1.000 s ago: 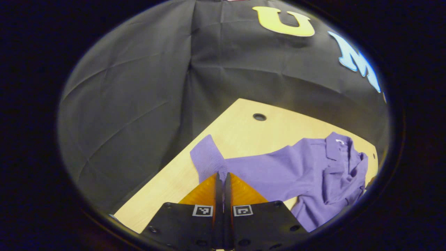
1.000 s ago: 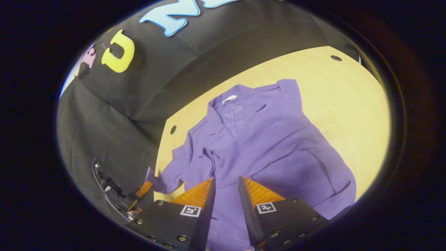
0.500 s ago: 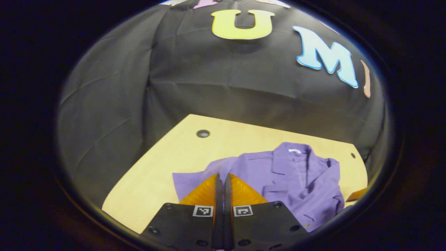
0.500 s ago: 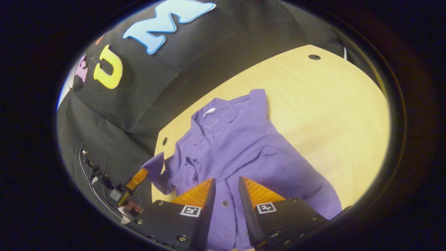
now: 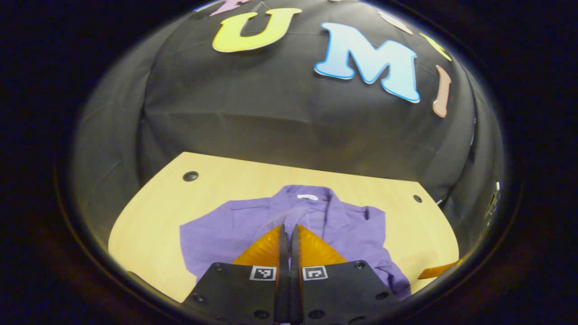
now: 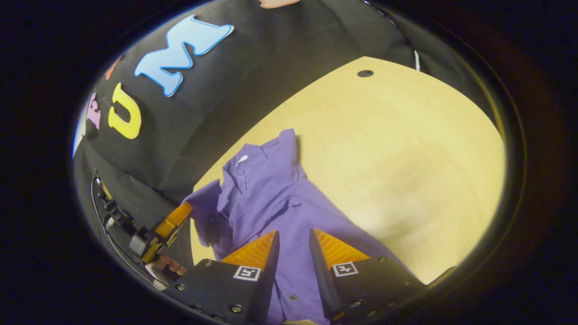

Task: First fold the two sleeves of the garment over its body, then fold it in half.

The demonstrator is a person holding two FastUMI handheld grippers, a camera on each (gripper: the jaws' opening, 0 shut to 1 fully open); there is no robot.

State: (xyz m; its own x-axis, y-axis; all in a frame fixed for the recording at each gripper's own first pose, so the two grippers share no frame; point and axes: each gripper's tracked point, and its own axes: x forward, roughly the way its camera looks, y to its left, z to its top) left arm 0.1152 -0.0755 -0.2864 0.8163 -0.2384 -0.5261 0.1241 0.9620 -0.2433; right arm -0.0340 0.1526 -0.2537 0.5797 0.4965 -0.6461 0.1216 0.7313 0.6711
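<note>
A purple collared shirt (image 5: 226, 230) lies on the pale wooden table (image 5: 149, 216), collar toward the back wall. My left gripper (image 5: 288, 228) is shut on the shirt's left sleeve (image 6: 203, 198) and holds it lifted over the shirt's body. In the right gripper view that left gripper (image 6: 174, 221) shows at the lower left, with the sleeve's end pinched between its orange fingers. My right gripper (image 6: 293, 234) hovers open just above the lower part of the shirt (image 6: 266, 189), and fabric shows through the gap between its fingers. One of its orange fingers (image 5: 435, 271) pokes in at the lower right of the left gripper view.
The table has round holes near its back corners (image 5: 190, 176) (image 5: 417, 198) (image 6: 365, 73). Bare tabletop (image 6: 406, 158) stretches to the right of the shirt. A hand (image 6: 169, 264) holds the left gripper, with cables beside it.
My left gripper has swung the sleeve inward from the table's left side to over the shirt's body. My right gripper has drifted back along the shirt and stayed open.
</note>
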